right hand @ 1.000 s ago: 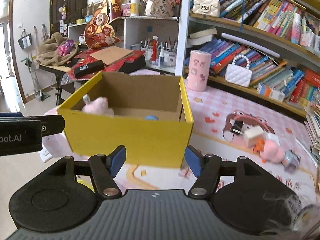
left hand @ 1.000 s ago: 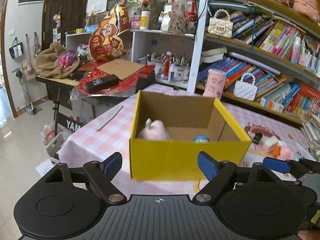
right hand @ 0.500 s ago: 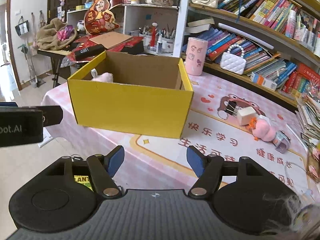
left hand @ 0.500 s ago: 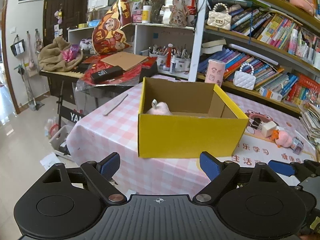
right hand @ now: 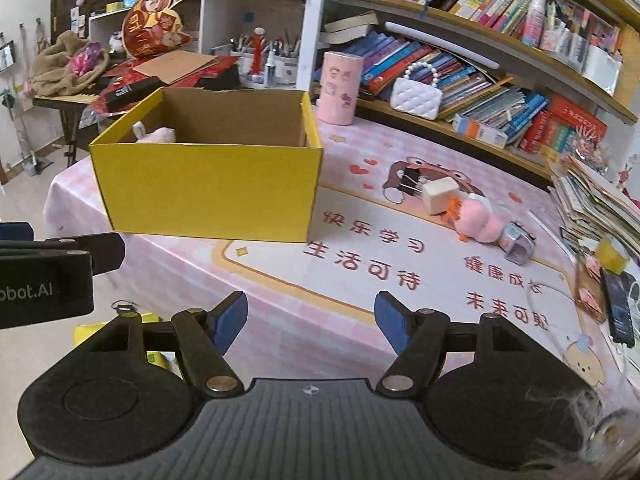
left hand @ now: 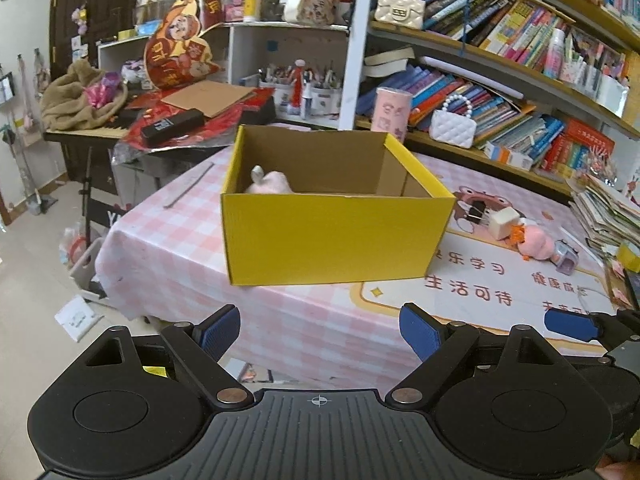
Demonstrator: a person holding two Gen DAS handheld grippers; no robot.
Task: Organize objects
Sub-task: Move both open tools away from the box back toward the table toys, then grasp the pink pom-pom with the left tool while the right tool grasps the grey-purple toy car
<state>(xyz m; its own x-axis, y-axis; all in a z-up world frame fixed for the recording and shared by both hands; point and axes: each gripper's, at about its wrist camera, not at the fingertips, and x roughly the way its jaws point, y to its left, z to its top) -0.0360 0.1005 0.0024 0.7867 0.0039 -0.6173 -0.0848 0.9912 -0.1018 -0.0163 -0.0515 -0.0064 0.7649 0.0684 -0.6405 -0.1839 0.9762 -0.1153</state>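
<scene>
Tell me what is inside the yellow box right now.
A pink plush toy shows at the back left of the yellow box. The near wall hides the floor, so anything else inside cannot be seen.

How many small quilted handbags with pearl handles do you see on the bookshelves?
2. A cream handbag stands on the upper shelf; a white handbag stands on the lower shelf, right of the pink cylinder. Clutter may hide others.

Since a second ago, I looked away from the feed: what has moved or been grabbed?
Both grippers drew back from the yellow box, which now sits farther off in both views. The left gripper and right gripper are open and hold nothing. The box, the pink toy inside it and the small items on the mat stayed put.
</scene>
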